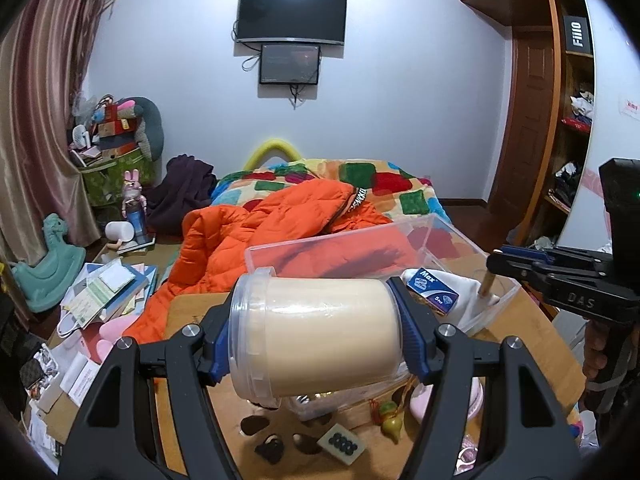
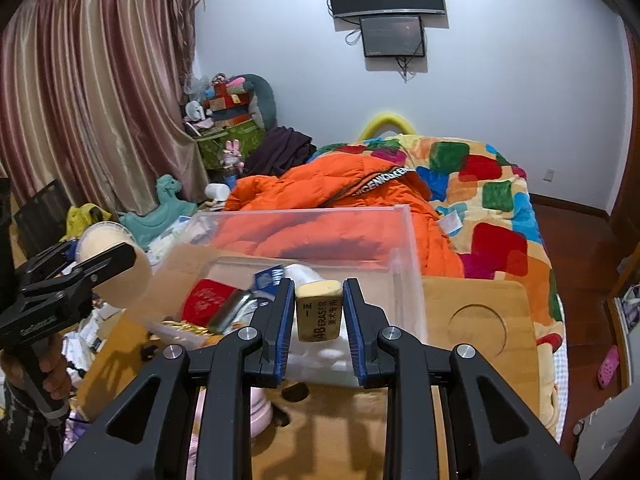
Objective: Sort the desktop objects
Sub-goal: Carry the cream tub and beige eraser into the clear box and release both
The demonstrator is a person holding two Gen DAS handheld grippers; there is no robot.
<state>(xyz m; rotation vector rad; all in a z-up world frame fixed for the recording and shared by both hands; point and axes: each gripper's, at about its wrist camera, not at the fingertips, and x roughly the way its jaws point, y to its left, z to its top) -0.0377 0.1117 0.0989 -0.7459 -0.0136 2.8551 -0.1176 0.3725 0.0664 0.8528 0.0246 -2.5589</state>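
Left gripper [image 1: 316, 334]: jaws clamped on cream jar [image 1: 320, 332] lying crosswise. Right gripper [image 2: 316, 320]: jaws narrowly closed on upright eraser [image 2: 319, 312], clear bin [image 2: 404, 240] beyond.

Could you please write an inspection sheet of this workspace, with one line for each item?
Surface: wooden board, round recess bare.
Job's things: clear plastic bin holding a red pouch and blue Max box; cream tub; 4B eraser.
Clutter: green-dotted tile and small gourd charm on the board.
Grippers: left gripper jaws clamp the tub; right gripper jaws clamp the eraser.
Cables: wires hanging under the wall screens.
Surroundings: bed with orange jacket, curtain.
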